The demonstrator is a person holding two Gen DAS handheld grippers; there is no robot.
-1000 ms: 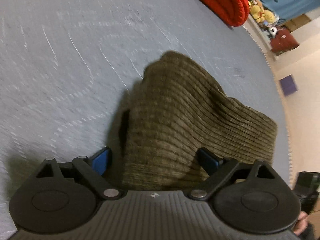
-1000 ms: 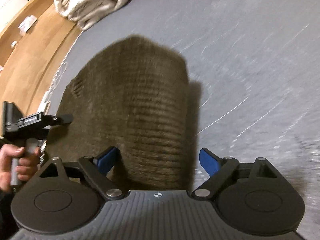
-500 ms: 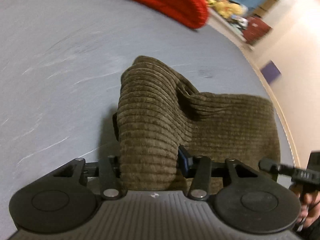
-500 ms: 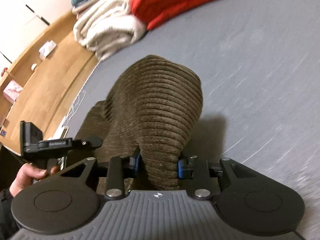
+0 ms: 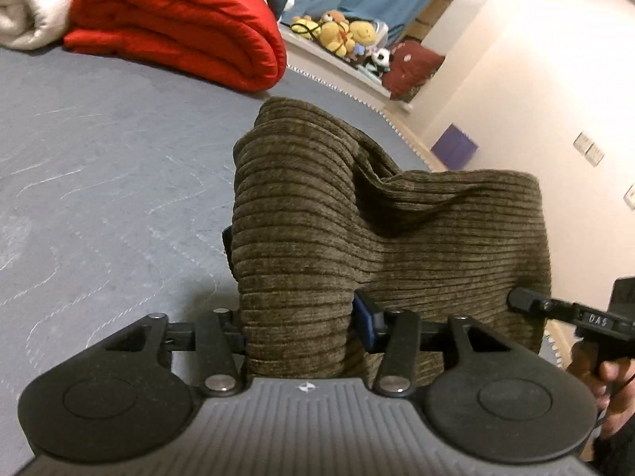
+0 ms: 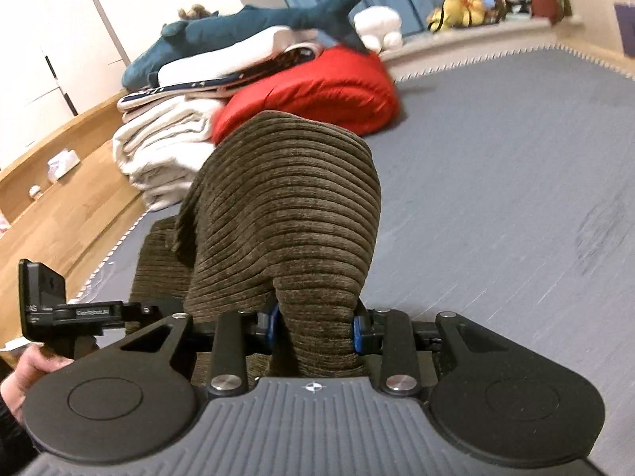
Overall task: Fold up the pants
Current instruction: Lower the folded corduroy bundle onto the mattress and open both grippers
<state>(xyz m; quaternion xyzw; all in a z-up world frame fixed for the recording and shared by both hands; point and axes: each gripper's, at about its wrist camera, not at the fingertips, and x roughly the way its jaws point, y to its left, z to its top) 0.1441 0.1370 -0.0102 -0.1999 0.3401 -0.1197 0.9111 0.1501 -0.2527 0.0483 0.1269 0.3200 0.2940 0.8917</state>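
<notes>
Pants (image 5: pixel 317 246) pinched by left hand-held gripper (image 5: pixel 297 325), right hand-held gripper (image 6: pixel 315 327)

Dim warm indoor light, strong fisheye edge bending, slight motion blur.

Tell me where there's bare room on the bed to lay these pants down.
Bare gray mattress lies left of the brown corduroy pants, up to the red comforter. More lies right of them in the right wrist view. Behind, it's crowded: the comforter, white blankets, and a plush shark.
</notes>
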